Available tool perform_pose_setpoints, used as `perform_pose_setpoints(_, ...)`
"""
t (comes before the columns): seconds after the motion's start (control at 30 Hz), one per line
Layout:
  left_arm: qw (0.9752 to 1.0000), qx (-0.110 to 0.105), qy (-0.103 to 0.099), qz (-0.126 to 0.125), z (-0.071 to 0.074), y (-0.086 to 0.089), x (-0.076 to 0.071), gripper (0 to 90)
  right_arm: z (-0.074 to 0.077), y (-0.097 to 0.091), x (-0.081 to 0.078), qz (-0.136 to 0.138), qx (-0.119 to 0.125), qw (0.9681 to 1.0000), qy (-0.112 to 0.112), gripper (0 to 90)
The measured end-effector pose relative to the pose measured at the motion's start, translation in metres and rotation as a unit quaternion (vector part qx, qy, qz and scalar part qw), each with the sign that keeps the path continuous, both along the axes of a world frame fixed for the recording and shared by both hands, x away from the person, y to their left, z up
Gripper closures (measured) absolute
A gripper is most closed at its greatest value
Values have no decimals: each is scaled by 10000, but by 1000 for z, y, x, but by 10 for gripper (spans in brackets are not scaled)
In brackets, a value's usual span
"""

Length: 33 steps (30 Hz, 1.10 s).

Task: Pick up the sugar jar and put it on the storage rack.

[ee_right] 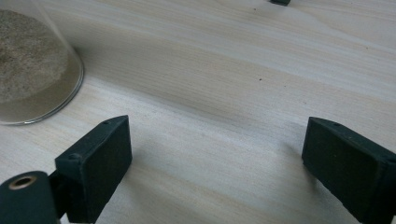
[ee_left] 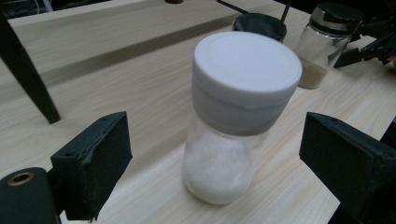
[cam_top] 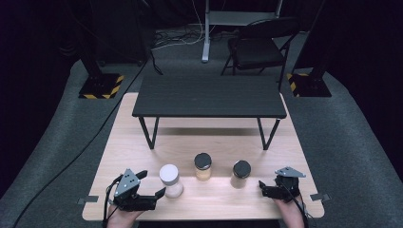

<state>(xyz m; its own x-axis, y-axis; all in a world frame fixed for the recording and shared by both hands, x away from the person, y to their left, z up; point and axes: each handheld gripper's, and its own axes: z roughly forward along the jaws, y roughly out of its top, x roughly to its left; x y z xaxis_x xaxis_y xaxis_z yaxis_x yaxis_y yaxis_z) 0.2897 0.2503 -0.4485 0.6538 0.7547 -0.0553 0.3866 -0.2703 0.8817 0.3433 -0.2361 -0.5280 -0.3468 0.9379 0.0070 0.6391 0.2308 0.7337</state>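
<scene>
Left gripper [cam_top: 153,186] wide open, empty, its fingers [ee_left: 93,163] flanking the white-capped jar [ee_left: 236,121] untouched: centre on the glass below the cap before closing.

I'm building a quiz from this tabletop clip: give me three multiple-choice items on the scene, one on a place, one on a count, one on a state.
1. Where does the white-lidded jar stand among the jars on the wooden table?
A. At the left end of the row
B. In the middle
C. On the black shelf

2. How many jars have black lids?
A. One
B. Two
C. Three

3. How does the left hand-held gripper stand to the white-lidded jar?
A. Clamped on it
B. Open, jaws either side, not touching
C. Shut beside it

Answers:
1 A, in the high view it is leftmost, beside the middle jar.
2 B, the middle jar and the right jar carry black lids.
3 B, the left gripper view shows gaps on both sides of the jar.
</scene>
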Motion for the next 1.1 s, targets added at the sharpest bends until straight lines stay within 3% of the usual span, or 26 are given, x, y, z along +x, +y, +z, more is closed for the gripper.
perform_pose_setpoints(0.5, 9999, -44, 46, -89, 1, -26, 13, 88, 0, 0, 0, 18, 0, 10000, 10, 68)
perform_pose_setpoints(0.8, 9999, -13, 84, -63, -9, -36, 22, 89, 0, 0, 0, 23, -1, 10000, 10, 68)
perform_pose_setpoints(1.1, 9999, -57, 139, -40, -19, -42, 30, 170, 0, 0, 0, 25, -2, 10000, 10, 68)
